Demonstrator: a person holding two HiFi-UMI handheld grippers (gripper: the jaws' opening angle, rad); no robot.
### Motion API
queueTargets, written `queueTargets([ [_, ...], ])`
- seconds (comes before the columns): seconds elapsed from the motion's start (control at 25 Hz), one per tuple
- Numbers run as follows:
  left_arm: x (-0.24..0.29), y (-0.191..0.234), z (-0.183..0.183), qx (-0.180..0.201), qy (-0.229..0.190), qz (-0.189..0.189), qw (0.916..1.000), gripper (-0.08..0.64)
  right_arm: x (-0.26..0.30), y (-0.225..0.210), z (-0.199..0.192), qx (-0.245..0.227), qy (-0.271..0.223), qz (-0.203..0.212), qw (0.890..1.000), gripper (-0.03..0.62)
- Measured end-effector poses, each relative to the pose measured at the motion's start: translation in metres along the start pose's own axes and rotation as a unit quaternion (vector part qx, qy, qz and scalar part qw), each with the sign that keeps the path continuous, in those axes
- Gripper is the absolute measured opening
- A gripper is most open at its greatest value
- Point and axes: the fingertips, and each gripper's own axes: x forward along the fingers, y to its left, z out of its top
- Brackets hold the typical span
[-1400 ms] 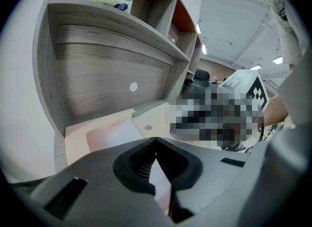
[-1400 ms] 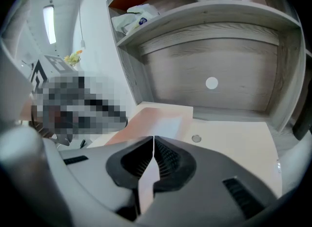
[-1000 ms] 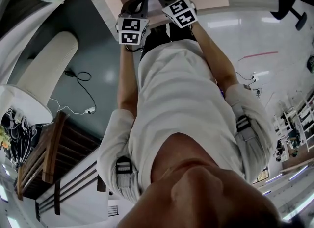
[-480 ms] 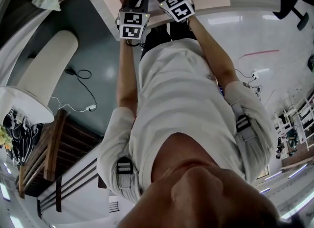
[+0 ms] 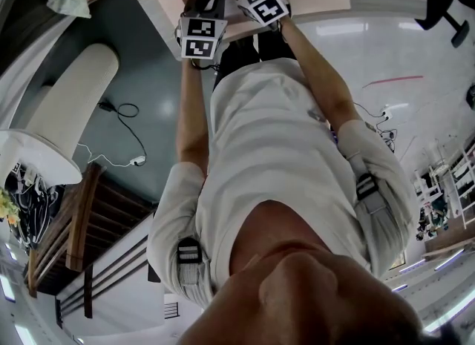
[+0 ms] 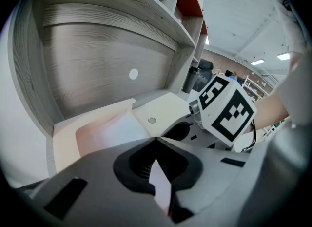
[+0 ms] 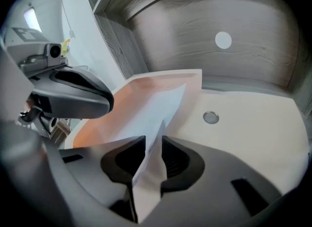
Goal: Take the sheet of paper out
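Right gripper view: the right claw [image 7: 148, 162] is clamped on the near edge of the sheet of paper [image 7: 158, 109], and the left claw [image 6: 157, 165] grips it alongside. The sheet lies in a peach folder [image 7: 117, 101] on the white surface [image 7: 253, 123], before a wood-grain back panel [image 7: 209, 70]. A level, even pull from both claws should free it without tearing.
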Motion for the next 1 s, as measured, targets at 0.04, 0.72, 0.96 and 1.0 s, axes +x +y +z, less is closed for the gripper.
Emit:
queueTargets([
  [0.04,0.000,0.000,0.000,-0.001,0.000,0.001,1.0000,0.011,0.002,-0.001,-0.001,0.001,0.003,-0.001,1.000,0.120],
  [0.72,0.000,-0.003,0.003,0.002,-0.004,0.001,1.0000,0.011,0.000,-0.015,-0.009,0.039,0.001,-0.013,0.999,0.021],
  [0.96,0.001,-0.008,0.006,0.008,-0.004,-0.004,1.0000,0.011,-0.008,-0.020,-0.010,0.047,-0.005,-0.019,0.999,0.020],
  [1.0,0.002,-0.009,0.006,0.009,-0.004,-0.005,0.9999,0.011,-0.009,-0.021,-0.010,0.050,-0.007,-0.020,0.999,0.021],
])
